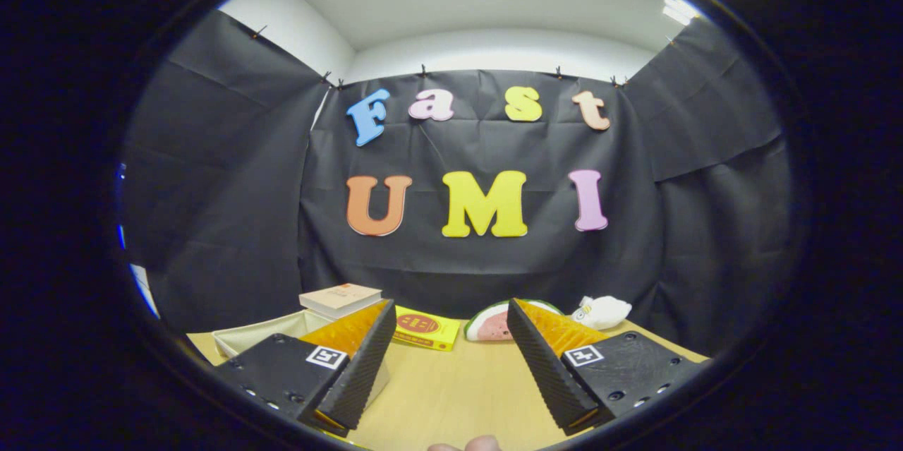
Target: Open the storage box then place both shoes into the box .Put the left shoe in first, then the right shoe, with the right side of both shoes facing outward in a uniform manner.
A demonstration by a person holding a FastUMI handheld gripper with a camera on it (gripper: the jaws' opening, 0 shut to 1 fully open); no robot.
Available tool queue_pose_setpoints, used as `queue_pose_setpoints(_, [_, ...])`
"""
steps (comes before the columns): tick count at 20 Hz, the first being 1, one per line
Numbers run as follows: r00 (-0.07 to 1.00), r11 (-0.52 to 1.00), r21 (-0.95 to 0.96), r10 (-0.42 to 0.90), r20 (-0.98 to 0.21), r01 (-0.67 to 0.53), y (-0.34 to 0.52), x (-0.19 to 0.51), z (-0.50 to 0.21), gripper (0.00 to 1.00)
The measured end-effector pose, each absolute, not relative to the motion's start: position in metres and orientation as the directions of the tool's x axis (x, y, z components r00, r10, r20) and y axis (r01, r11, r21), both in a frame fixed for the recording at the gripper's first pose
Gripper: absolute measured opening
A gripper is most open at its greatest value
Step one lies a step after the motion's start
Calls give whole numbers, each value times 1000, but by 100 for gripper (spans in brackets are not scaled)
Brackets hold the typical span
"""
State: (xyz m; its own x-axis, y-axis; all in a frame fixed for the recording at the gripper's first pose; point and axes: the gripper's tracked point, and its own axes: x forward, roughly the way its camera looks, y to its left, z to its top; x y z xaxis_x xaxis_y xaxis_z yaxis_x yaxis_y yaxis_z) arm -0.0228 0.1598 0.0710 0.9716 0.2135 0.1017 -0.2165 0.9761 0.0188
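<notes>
1. The tool (444,359) is held wide open above the wooden counter (451,394); nothing is gripped, and only bare counter surface is seen between its two ribbed black fingers (363,366).
2. The storage box (264,334), a shallow cream-coloured container, is seen on the counter at the left, partly behind and beneath the left finger. Its long axis appears to run from the near left toward the far right, along the line of the left finger, though this cannot be fixed with certainty.
3. Much of the storage box is covered by the left finger and its black mount, so whether a lid is on it, and what it holds, cannot be told.
4. A closed book (341,299) is seen resting at the far end of the storage box, just beyond the left fingertip; whether it lies on the box or just behind it cannot be told.
5. A flat yellow packet (427,329) with a red round mark is lying on the counter just ahead of the left fingertip.
6. A watermelon-slice toy (488,324) is placed beyond the gap between the fingers, its right part hidden by the right finger.
7. A small white plush toy (602,311) is seen beyond the right finger, near the black cloth wall.
8. A fingertip of a person's hand (469,445) is cut off at the near edge, below the fingers.
</notes>
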Motion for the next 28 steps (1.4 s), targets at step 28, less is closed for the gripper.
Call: queue_pose_setpoints(28, [968,967,65,245,56,-248,174,-37,66,95])
